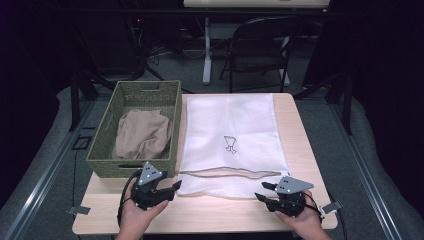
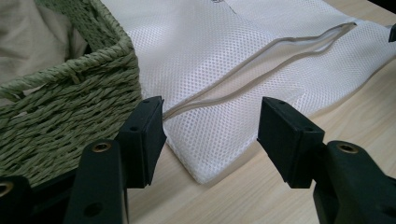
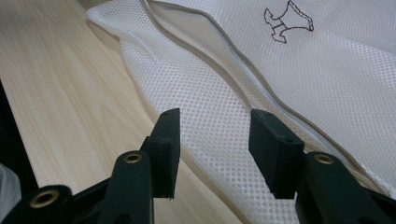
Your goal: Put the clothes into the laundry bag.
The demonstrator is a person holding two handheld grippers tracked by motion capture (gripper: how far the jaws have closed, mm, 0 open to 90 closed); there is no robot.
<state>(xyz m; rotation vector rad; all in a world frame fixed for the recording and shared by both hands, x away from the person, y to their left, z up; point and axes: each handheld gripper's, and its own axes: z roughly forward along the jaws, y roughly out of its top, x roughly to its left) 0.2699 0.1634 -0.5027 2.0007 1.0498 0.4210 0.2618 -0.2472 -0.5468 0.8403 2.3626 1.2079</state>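
Observation:
A white mesh laundry bag lies flat on the wooden table, its zipped opening near the front edge. A small dog drawing marks its top. My left gripper stands open at the bag's near left corner, with nothing between its jaws. My right gripper stands open at the bag's near right corner, over the mesh below the zip. A woven green basket at the left holds a beige cloth.
The basket's wall is close beside my left gripper. Bare wood runs along the table's front edge. Beyond the table stand a folding chair and a white desk leg on the carpet.

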